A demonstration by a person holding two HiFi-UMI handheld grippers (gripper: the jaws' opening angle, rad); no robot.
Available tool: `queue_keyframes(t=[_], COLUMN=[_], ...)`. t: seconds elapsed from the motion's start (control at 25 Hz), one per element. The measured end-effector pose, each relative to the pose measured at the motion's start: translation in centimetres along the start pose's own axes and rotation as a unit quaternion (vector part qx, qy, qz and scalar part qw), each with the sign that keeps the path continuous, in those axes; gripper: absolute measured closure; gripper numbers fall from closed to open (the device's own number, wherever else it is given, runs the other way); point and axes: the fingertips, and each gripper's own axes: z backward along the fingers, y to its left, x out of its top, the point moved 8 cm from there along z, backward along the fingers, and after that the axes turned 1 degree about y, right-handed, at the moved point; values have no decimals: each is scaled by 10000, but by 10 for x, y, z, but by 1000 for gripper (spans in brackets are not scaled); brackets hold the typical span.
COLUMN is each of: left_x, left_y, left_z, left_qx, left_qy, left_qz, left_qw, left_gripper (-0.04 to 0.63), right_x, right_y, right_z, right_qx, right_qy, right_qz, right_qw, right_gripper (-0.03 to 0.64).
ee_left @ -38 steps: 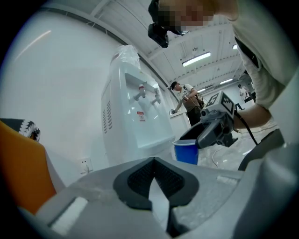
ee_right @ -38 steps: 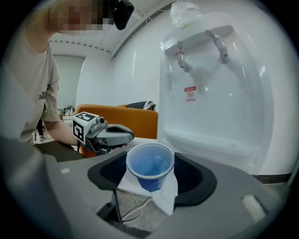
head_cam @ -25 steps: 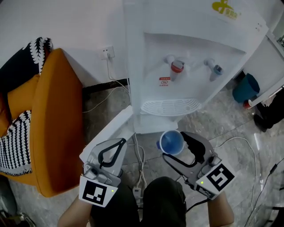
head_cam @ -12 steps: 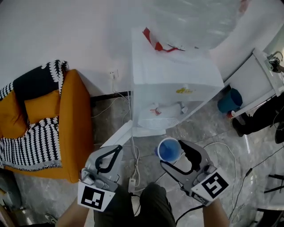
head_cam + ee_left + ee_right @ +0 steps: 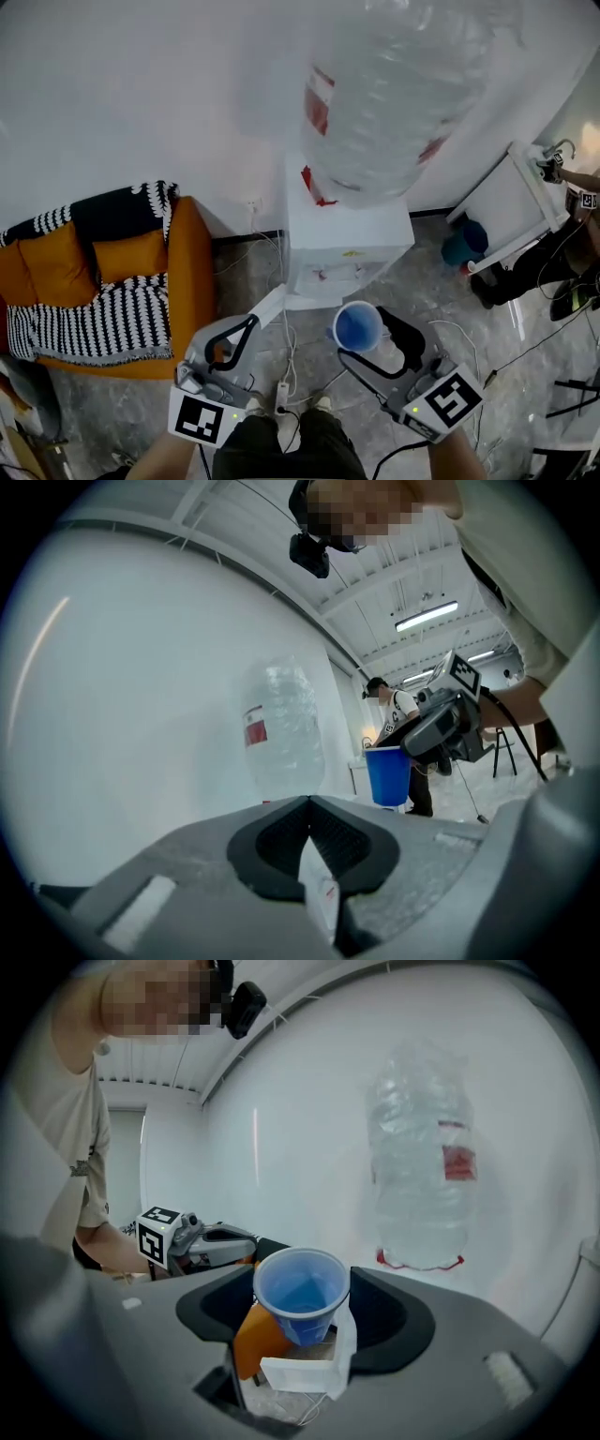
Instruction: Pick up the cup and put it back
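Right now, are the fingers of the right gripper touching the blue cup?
Touching. The right gripper view shows both fingers pressed against the sides of the blue cup.

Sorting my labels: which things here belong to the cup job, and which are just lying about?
Job: blue cup; right gripper, jaws closed on it; perhaps water dispenser.
Lying about: orange sofa, striped blanket, blue bin, floor cables.

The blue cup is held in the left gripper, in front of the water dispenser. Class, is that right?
No. The right gripper view shows the blue cup held in the right gripper, not the left gripper, which is shut and empty. It is in front of the water dispenser.
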Motion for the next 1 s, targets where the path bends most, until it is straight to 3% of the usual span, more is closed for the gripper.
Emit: queue_keyframes(t=[0.28, 0.48, 0.64, 0.76, 1.0], left_x=[100, 147, 165, 171, 173], left_y=[14, 17, 12, 11, 15], left_z=[24, 39, 50, 57, 58], left_qx=[62, 86, 33, -60, -72], left_qy=[-208, -224, -220, -311, -351], left_qz=[-233, -70, 29, -187, -275], left_qw=[9995, 9997, 9997, 9993, 9990], left_gripper=[592, 592, 592, 592, 592], right_x=[93, 133, 143, 140, 143], right_y=[16, 32, 43, 51, 53], right_z=[42, 70, 86, 89, 83], right_qx=[-42, -104, -204, -212, -174], right_qy=[-214, -326, -369, -338, -273], right_qz=[202, 155, 71, -48, 81], right_qw=[9996, 9993, 9991, 9992, 9994], right_gripper=[293, 293, 293, 293, 293])
